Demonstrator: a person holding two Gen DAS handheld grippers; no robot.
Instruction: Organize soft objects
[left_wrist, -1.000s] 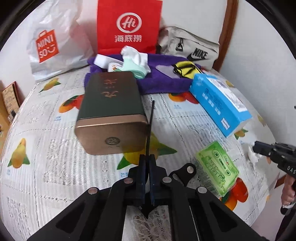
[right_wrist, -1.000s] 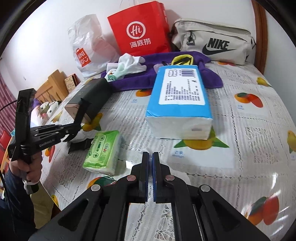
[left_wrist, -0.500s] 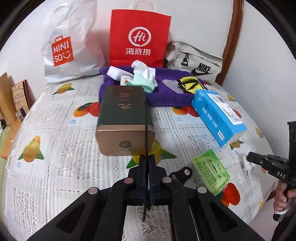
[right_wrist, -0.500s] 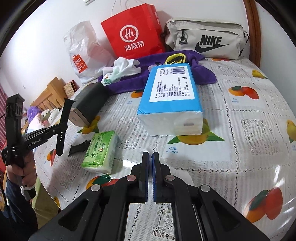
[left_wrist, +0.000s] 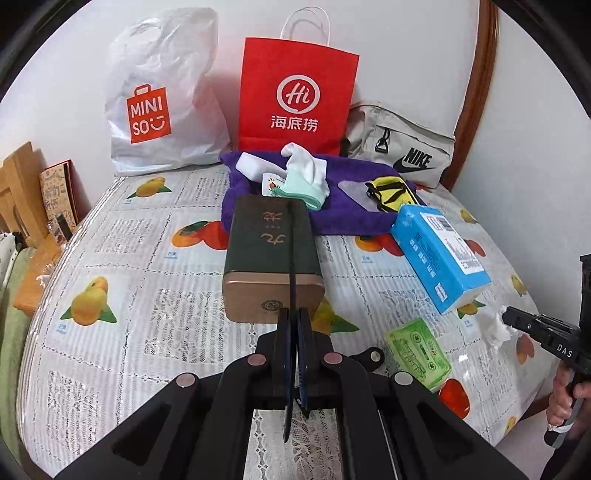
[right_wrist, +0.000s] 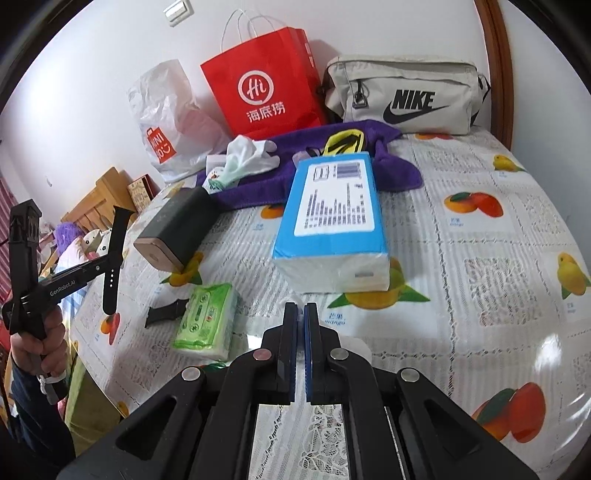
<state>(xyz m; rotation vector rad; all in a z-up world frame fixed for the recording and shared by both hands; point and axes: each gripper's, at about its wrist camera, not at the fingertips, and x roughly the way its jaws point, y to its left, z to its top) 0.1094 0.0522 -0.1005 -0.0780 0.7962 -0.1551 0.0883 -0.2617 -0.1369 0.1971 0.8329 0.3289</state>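
Observation:
My left gripper is shut on a black watch strap and holds it upright above the table; the strap also shows in the right wrist view. Its other strap piece lies beside a green tissue pack. My right gripper is shut and empty, above the table in front of a blue tissue pack. A purple towel at the back carries white and mint socks and a yellow pouch.
A dark green tin lies mid-table. A white MINISO bag, a red paper bag and a beige Nike bag stand against the wall. A crumpled tissue lies near the table's right edge.
Both grippers have lifted and pulled back from the table, so the objects look smaller. The left gripper keeps the strap raised higher than before.

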